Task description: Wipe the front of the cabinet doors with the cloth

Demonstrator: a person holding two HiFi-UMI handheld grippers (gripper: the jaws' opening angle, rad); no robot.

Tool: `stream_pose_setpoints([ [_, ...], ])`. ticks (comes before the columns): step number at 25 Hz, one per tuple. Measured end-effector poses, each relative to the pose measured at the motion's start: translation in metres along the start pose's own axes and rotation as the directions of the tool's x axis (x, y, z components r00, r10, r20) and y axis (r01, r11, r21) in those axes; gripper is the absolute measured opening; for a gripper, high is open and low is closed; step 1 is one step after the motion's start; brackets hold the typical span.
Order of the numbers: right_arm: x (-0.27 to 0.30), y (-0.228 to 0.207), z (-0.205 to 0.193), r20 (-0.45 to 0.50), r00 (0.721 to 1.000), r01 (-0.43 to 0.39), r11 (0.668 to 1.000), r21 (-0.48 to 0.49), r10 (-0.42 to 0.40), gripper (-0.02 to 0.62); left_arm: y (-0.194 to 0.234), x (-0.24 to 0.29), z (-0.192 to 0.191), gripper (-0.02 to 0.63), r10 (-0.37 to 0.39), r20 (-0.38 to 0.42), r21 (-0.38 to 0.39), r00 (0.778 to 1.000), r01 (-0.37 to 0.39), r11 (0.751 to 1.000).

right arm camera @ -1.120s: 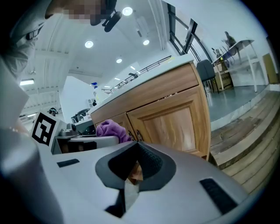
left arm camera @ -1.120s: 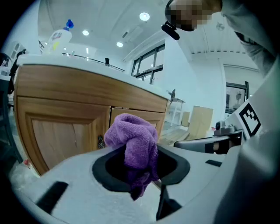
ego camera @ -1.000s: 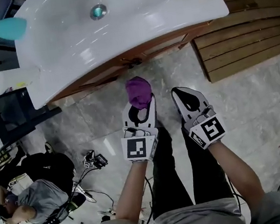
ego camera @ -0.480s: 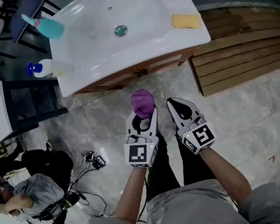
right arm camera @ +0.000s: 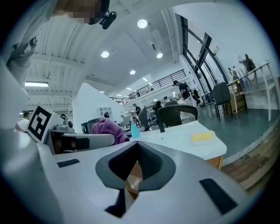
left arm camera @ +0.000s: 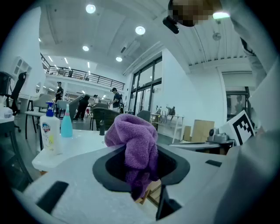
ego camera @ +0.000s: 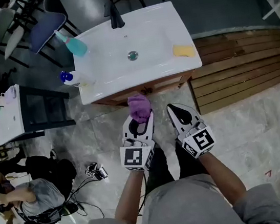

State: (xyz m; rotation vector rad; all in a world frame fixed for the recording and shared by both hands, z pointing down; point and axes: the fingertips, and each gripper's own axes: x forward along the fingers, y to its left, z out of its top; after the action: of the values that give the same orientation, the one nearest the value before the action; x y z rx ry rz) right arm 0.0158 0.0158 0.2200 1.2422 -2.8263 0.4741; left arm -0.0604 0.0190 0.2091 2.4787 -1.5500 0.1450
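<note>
Since a second ago, the vanity top (ego camera: 162, 30) sits farther from both grippers. Left gripper (ego camera: 140, 120) is clamped on the purple cloth (ego camera: 139, 106), held just off the top's front edge, seemingly clear of the cabinet doors (ego camera: 149, 88). Right gripper (ego camera: 175, 110) has its jaws together, empty, beside it.

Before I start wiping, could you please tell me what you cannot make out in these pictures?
- Cabinet doors: the head view shows only a thin brown strip, because the sink top overhangs them.
- Whether the cloth touches the doors: the head view looks from above, so any gap is unreadable.
- Bottle label: in the left gripper view it is too small and blurred.
</note>
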Motion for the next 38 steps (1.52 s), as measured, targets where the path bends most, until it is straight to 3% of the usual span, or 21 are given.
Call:
stream_pose_setpoints([
  [8,0.001,0.024,0.087,0.087,0.996,-0.019,0.997,-0.081,0.026,0.008,-0.006,-0.016,0.083,0.137,-0.026,0.086,0.107,0.996,0.017,0.994],
  [13,0.001,0.045,0.142,0.164,0.983,-0.059,0.989,-0.138,0.081,0.008,-0.010,-0.021,0.135,0.137,-0.028,0.150,0.131,0.988,0.009,0.991],
  [19,-0.001,0.067,0.196,0.261,0.957,-0.072,0.977,-0.202,0.124,0.008,-0.012,-0.041,0.192,0.137,-0.027,0.279,0.176,0.960,-0.024,0.984],
  [24,-0.001,0.077,0.234,0.322,0.936,-0.053,0.964,-0.259,0.139,0.008,-0.009,-0.051,0.227,0.137,-0.023,0.332,0.224,0.943,-0.055,0.973],
  [32,0.005,0.090,0.247,0.351,0.922,-0.053,0.950,-0.306,0.164,0.008,-0.005,-0.057,0.241,0.138,-0.032,0.364,0.249,0.931,-0.064,0.966],
  [38,0.011,0.095,0.239,0.360,0.920,-0.047,0.957,-0.285,0.152,0.008,0.006,-0.062,0.238,0.138,-0.019,0.371,0.244,0.928,-0.078,0.967],
])
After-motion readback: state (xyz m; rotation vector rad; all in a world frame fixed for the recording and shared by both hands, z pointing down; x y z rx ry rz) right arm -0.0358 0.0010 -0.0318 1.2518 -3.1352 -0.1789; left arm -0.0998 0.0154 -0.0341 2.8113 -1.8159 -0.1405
